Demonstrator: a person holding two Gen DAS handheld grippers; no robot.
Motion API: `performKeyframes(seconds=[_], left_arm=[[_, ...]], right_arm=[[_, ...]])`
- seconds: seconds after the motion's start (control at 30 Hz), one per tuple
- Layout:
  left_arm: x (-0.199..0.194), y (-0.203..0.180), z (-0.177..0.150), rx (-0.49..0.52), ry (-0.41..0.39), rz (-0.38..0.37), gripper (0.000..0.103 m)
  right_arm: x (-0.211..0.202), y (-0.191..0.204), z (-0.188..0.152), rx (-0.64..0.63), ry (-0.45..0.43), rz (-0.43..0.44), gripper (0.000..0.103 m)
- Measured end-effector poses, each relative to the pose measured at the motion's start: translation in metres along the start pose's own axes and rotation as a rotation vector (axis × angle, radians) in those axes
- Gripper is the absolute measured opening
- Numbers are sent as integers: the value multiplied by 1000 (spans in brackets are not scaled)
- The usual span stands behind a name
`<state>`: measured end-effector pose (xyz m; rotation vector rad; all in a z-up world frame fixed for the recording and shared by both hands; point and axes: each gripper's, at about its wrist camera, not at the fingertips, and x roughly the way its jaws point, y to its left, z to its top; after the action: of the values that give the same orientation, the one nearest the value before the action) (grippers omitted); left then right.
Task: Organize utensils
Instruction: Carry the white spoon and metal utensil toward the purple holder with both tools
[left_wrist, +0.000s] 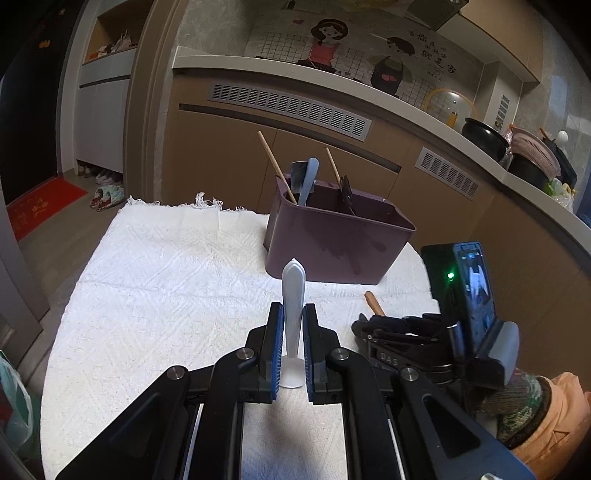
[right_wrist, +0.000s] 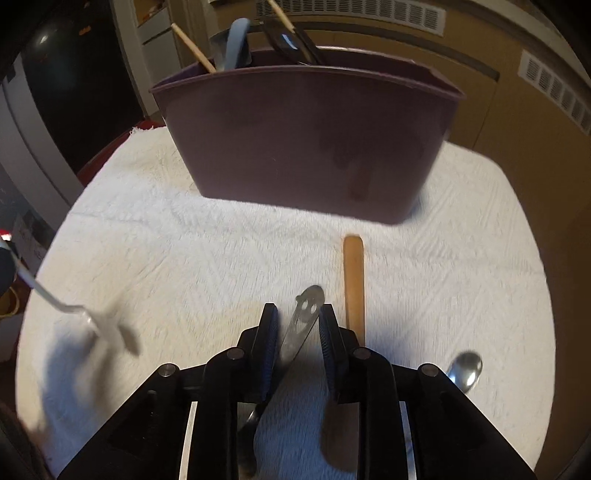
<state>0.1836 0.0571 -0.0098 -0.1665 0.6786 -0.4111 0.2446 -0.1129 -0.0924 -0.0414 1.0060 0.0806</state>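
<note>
My left gripper (left_wrist: 293, 314) is shut on a white plastic spoon (left_wrist: 293, 295), handle pointing toward the purple utensil bin (left_wrist: 332, 240); it shows blurred at the left of the right wrist view (right_wrist: 110, 328). The bin (right_wrist: 303, 140) holds wooden-handled tools, a blue spoon (left_wrist: 308, 177) and a black tool. My right gripper (right_wrist: 298, 317) is shut on a steel utensil handle (right_wrist: 304, 314) with cut-out holes, low over the white cloth. A wooden-handled utensil (right_wrist: 353, 280) lies just right of it, and a steel spoon (right_wrist: 464, 369) farther right.
The white towel (left_wrist: 166, 277) covers the small table. Kitchen cabinets and a counter with pots and a pink basket (left_wrist: 535, 151) stand behind. The right gripper's body with its phone (left_wrist: 469, 288) sits close on my left gripper's right.
</note>
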Motion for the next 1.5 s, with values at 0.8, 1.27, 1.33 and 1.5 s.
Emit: performKeyframes(seconds=[0.8, 1.27, 1.33, 1.5], left_arm=[[-21, -28, 12, 44, -39, -20, 8], [-34, -55, 22, 107, -66, -2, 8], [-32, -51, 20, 101, -57, -3, 8], [-29, -37, 15, 81, -50, -5, 8]], right_arm=[[-110, -29, -15, -42, -191, 105, 1], [-79, -28, -25, -89, -105, 147, 11], [-60, -25, -21, -79, -80, 153, 12], [-18, -13, -7, -93, -31, 119, 13]])
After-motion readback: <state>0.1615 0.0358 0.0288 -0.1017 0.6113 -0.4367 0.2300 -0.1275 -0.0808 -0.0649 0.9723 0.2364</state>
